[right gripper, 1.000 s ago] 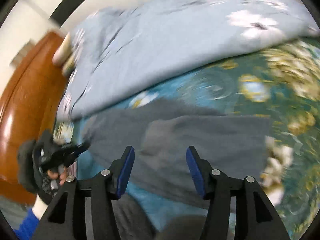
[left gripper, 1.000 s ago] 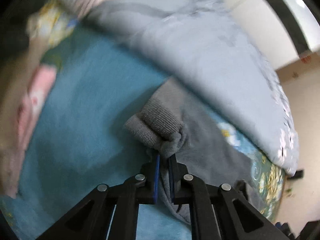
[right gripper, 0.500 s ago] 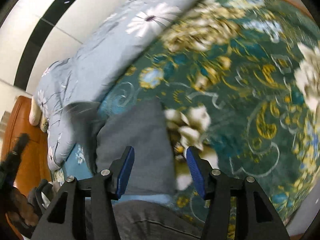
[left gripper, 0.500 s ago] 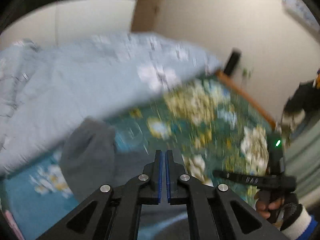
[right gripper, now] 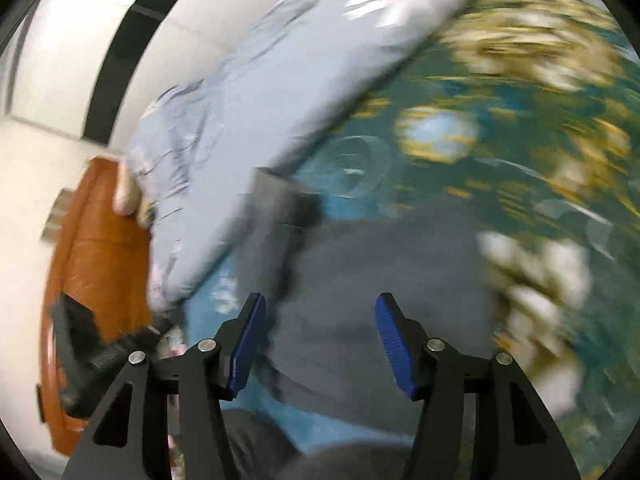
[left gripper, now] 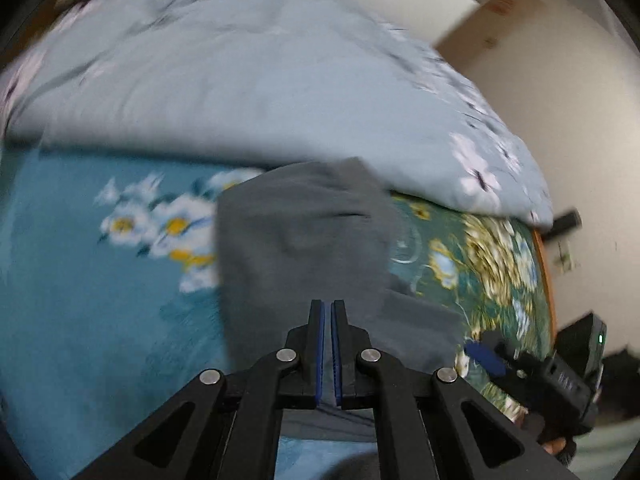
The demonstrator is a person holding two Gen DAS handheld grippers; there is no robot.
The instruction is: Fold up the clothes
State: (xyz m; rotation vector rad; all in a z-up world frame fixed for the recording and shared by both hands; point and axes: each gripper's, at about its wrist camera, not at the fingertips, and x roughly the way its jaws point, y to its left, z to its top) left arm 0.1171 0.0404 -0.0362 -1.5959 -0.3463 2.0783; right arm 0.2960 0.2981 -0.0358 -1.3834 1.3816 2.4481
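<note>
Change: 1 second earlier the left gripper (left gripper: 328, 312) pinched a ribbed cuff of the grey garment (left gripper: 304, 248); half a second ago its jaws were already pressed together over the bedspread, and now they pointed down at the garment's folded body, while the right gripper (right gripper: 318, 320) swung from the floral side back over the grey cloth.
Garment: lay folded on the teal floral bedspread (left gripper: 100, 280), straight ahead of the left jaws and beneath the right ones, its far edge touching the pale blue duvet (left gripper: 240, 80).
Left jaws: blue pads nearly met, only a thin slit between; whether any cloth sat in it could not be told.
Right jaws: spread wide, holding nothing, grey fabric (right gripper: 380, 272) showing between the 2 pads.
Beyond the jaws: duvet bunched behind the garment; wooden headboard (right gripper: 100, 248) far left of the right jaws.
Blur: both views smeared.
</note>
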